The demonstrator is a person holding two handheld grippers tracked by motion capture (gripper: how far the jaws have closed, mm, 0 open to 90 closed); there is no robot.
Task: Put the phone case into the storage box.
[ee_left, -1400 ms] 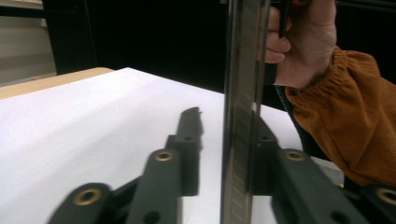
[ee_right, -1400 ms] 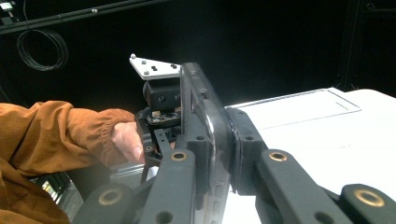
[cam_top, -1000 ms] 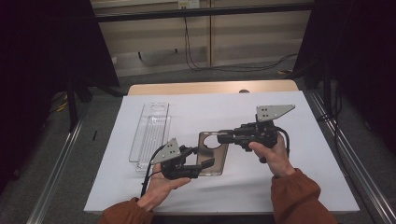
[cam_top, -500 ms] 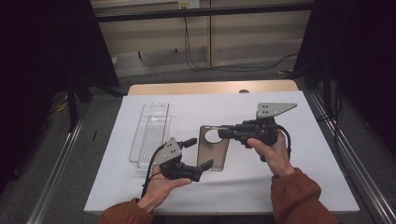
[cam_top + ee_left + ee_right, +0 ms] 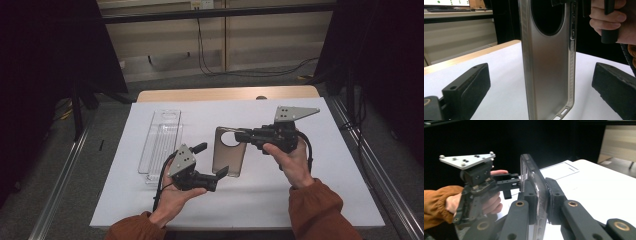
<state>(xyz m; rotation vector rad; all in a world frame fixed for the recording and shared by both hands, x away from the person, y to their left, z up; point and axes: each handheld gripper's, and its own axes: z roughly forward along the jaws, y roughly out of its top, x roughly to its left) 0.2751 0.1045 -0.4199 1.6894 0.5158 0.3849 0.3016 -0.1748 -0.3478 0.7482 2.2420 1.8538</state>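
Above the white sheet (image 5: 300,195) covering the desk (image 5: 227,94), a smoky translucent phone case (image 5: 229,151) is being held up by the right gripper (image 5: 240,136), whose jaws are clamped flat on one edge of it – in the right gripper view the case (image 5: 534,182) is being pinched tightly between the two black pads. The round camera cut-out of the case is being shown near its far end in the high view, close to where the right gripper is biting.

The left gripper (image 5: 212,160) is being held low at the near end of the case, with its jaws having just been opening; they are now standing wide. In the left gripper view the case (image 5: 549,62) is being seen upright between the two spread jaws, with clear space on either side – neither pad is touching it. The right hand (image 5: 614,22) is being shown at the top corner of that view, wrapped round its gripper handle.

To the left of the case, a clear plastic tray (image 5: 161,142) is lying flat on the sheet, well apart from both grippers. Orange-brown sleeves (image 5: 320,210) are being seen on both forearms at the near edge.
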